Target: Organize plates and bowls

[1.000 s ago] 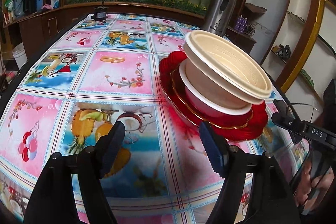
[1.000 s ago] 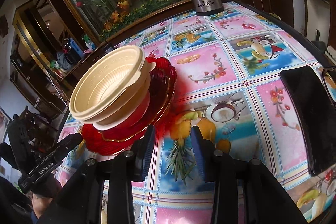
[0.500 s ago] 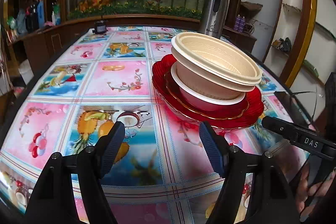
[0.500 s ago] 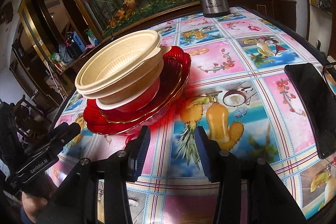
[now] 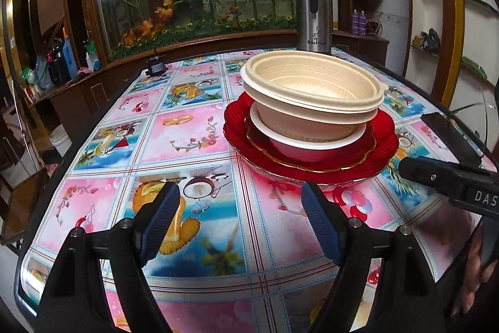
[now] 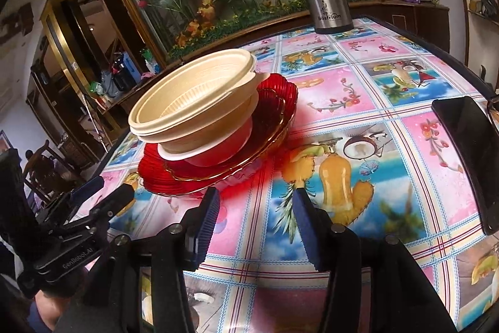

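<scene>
- Stack, centre of table: large red plate at the bottom, smaller gold-rimmed red plate on it, red bowl with white rim on that, cream bowls nested on top.
- Cream bowls: two rims discernible in the right wrist view, seated tilted in the red bowl rather than level.
- Left gripper: spread wide, empty, hanging over the tablecloth just short of the stack's near edge.
- Right gripper: parted, empty, near the large red plate's rim on the stack's other side.
- Also present: steel flask at the far edge, dark phone at the table's right side.
- Step in hand, as judged: stacking apparently done; both tools released and clear.
- Next move, if any, as judged: levelling the tilted cream bowls, needing a light pinch on the rim without shoving the plates.
</scene>
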The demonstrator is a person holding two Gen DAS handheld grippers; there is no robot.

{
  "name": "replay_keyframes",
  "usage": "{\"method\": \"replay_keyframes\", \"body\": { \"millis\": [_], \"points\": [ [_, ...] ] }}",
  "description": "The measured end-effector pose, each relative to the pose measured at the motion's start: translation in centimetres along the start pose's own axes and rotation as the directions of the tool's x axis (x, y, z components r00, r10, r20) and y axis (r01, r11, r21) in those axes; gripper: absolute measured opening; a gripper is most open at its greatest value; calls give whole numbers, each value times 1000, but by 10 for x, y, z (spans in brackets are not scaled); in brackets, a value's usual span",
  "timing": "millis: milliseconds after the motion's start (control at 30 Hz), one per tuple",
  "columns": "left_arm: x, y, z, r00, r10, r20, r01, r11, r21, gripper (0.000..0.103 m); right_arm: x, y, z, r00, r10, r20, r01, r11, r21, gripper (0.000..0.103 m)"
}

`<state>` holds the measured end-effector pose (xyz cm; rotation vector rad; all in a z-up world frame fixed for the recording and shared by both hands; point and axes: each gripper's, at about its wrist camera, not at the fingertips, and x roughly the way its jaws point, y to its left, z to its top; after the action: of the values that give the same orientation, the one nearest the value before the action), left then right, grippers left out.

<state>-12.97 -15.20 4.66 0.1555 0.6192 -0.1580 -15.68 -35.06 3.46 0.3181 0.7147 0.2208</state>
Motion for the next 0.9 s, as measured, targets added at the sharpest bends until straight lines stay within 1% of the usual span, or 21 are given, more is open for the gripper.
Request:
{"method": "replay_keyframes", "body": {
  "millis": [67,367,433,600,700,767,900],
  "points": [
    [0,1,0,1000,-3,-3,3,1000,-1,82,1,0,1,1000,0,-4,0,1000,1,57],
    [6,6,1,999,-39,-38,37,999,-38,82,6,-2,1,999,4,-32,-4,1000,17,59],
    [7,7,1,998,-46,-41,45,998,-41,82,7,-2,1,999,4,-40,-4,1000,18,62],
    [9,5,2,997,-48,-57,46,998,-34,82,12,-3,3,998,3,-68,-2,1000,20,62],
    [9,4,4,997,-50,-52,49,998,-31,84,15,-2,3,997,4,-78,-3,1000,17,63],
    [10,6,5,998,-40,-48,38,998,-42,85,16,-1,4,996,2,-86,-1,1000,12,67],
    [6,9,10,998,-63,7,63,996,-57,85,18,2,3,996,4,-94,-5,1000,-3,69]
  ]
}}
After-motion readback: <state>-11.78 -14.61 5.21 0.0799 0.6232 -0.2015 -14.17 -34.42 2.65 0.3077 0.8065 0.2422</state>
